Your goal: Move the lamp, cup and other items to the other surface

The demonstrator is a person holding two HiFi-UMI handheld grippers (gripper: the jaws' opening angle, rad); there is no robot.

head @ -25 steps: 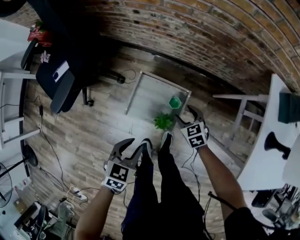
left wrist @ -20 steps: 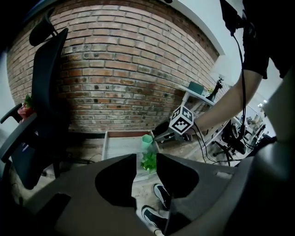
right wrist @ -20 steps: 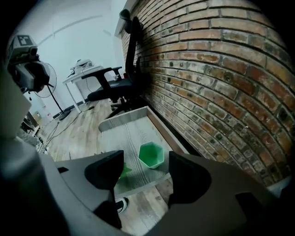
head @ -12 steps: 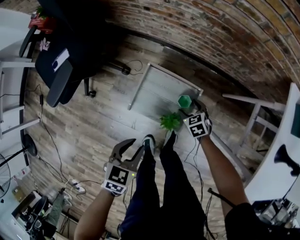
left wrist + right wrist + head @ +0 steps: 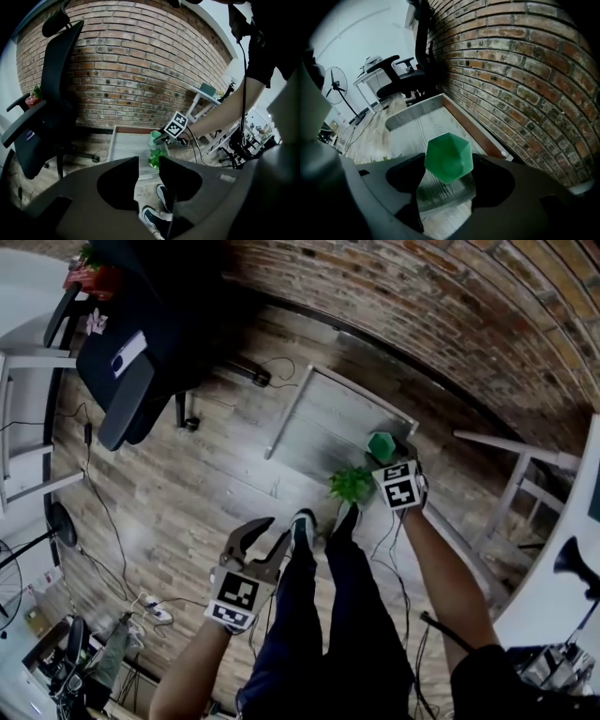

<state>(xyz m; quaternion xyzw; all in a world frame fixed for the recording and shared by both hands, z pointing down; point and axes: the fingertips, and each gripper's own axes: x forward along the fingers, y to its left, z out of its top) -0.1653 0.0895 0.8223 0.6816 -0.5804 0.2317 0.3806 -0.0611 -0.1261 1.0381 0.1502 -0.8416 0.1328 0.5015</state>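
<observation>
A green faceted object (image 5: 382, 446) (image 5: 449, 157) stands on the near right corner of a low grey table (image 5: 328, 418) (image 5: 412, 122) on the floor. My right gripper (image 5: 392, 457) (image 5: 449, 174) reaches down to it. Its jaws have just been closing and both meet the object's sides. A small leafy green plant (image 5: 352, 484) (image 5: 154, 157) sits just beside that corner. My left gripper (image 5: 272, 532) (image 5: 149, 161) hangs over the wooden floor by the person's shoes, jaws a little apart with nothing between them. The left gripper view shows the right gripper (image 5: 161, 137) at the green object (image 5: 156, 138).
A black office chair (image 5: 122, 362) stands at the far left. White desks are at the right, one with a black lamp (image 5: 574, 563). Cables and a power strip (image 5: 155, 615) lie on the floor at the left. A brick wall (image 5: 422, 306) runs behind the low table.
My right gripper has come down toward the green object, which stayed on the table corner; it now sits between the jaws. The left gripper sank slightly.
</observation>
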